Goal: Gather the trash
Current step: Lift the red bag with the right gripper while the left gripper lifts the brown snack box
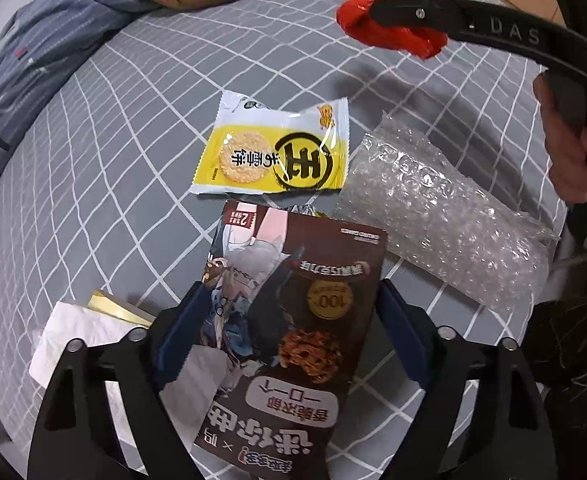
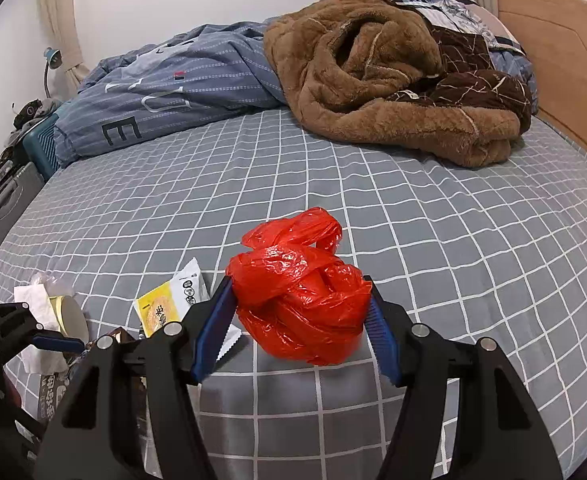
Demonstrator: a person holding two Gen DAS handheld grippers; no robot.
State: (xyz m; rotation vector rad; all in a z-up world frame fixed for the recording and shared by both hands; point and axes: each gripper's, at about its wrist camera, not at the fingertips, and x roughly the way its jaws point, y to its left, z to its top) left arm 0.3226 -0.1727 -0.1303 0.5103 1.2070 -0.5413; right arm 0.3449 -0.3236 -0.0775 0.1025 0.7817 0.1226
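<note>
My right gripper point(image 2: 298, 312) is shut on a crumpled red plastic bag point(image 2: 299, 300) and holds it over the bed; the bag also shows in the left wrist view point(image 1: 389, 12). My left gripper point(image 1: 289, 304) stands wide around a brown snack packet point(image 1: 293, 320) that lies between its blue pads; the pads press on its edges. A yellow rice-cracker wrapper point(image 1: 277, 152) lies just beyond, and a bubble-wrap sheet point(image 1: 441, 208) lies to the right. White tissue point(image 1: 77, 328) and a yellow tape roll point(image 1: 113, 306) lie at the left finger.
The trash lies on a grey checked bedsheet point(image 2: 373, 200). A brown fleece blanket point(image 2: 393, 80) and a blue striped duvet point(image 2: 173, 92) are heaped at the far side. A wooden headboard point(image 2: 553, 60) is on the right. Suitcases point(image 2: 9, 200) stand off the bed's left edge.
</note>
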